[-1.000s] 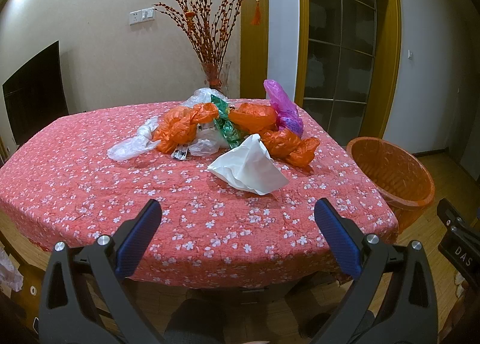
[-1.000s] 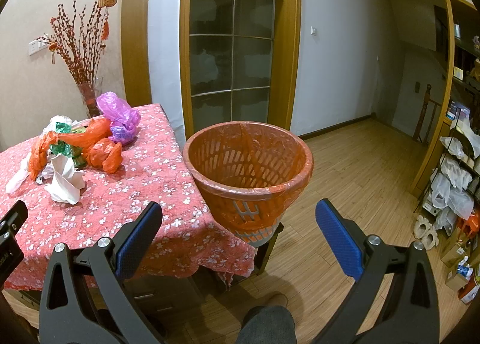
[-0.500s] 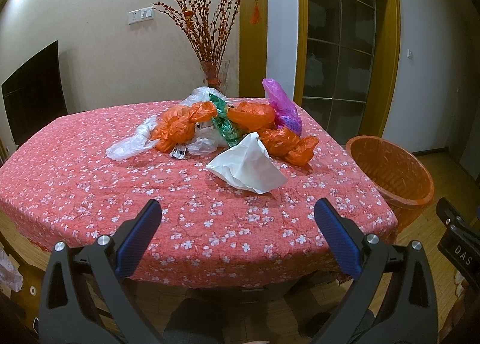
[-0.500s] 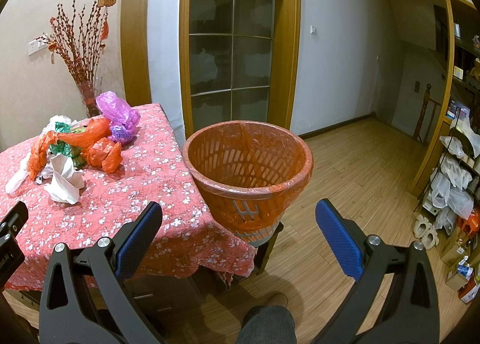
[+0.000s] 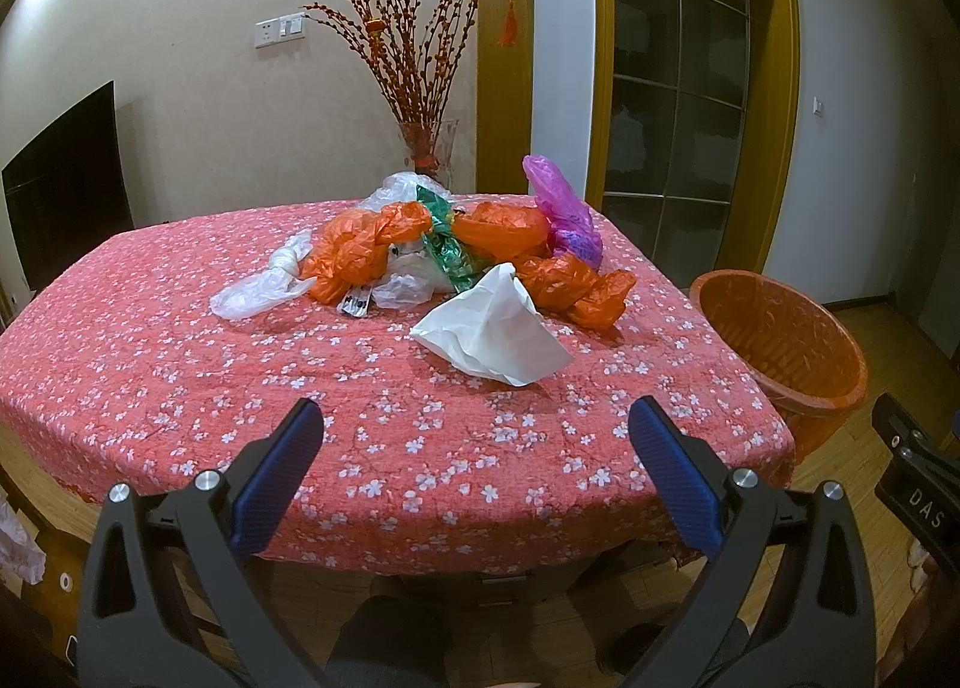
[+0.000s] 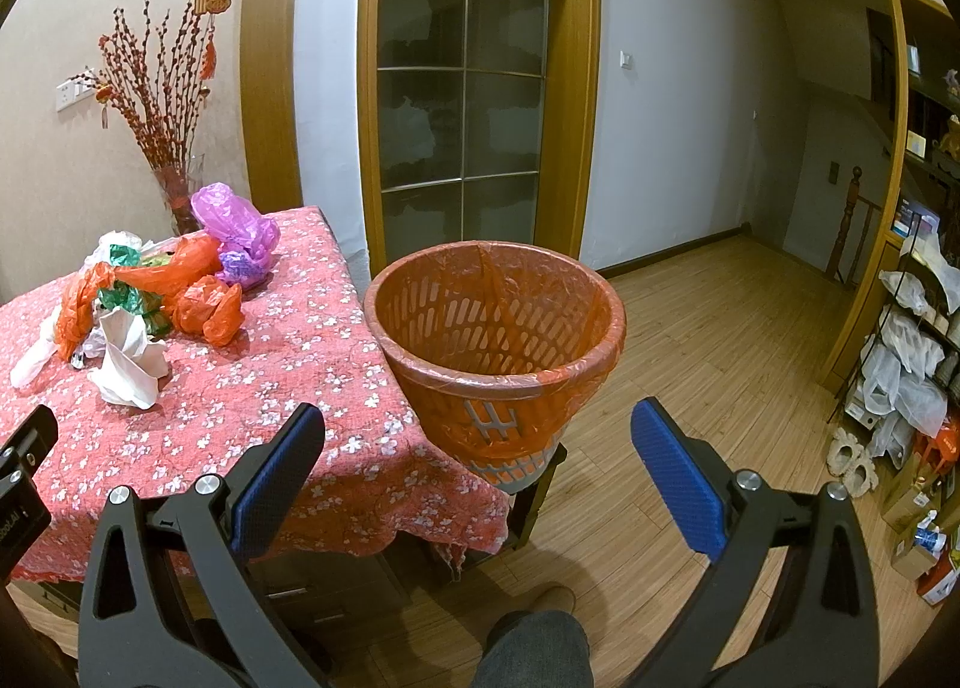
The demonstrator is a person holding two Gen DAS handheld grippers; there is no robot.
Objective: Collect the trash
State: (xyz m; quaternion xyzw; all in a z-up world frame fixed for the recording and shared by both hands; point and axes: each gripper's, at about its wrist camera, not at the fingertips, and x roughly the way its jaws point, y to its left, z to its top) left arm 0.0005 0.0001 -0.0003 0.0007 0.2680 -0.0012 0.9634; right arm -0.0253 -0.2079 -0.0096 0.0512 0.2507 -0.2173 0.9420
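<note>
Little has changed over the last second — the left gripper (image 5: pixel 474 427) has only crept nearer the table (image 5: pixel 150 364). Both it and the right gripper (image 6: pixel 477 430) gape wide, holding nothing. The trash pile (image 5: pixel 444 250) (white paper (image 5: pixel 495 331) nearest) sits mid-table; the orange basket (image 6: pixel 498 328) waits right. Collecting hasn't begun.

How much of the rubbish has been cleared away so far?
None yet, it seems. The orange bin beside the table looks empty, holding only its liner. Nothing is in hand: the left gripper and right gripper are both open and hold nothing. Left to do: the whole pile, the white paper, orange bags, purple bag and the rest.
</note>
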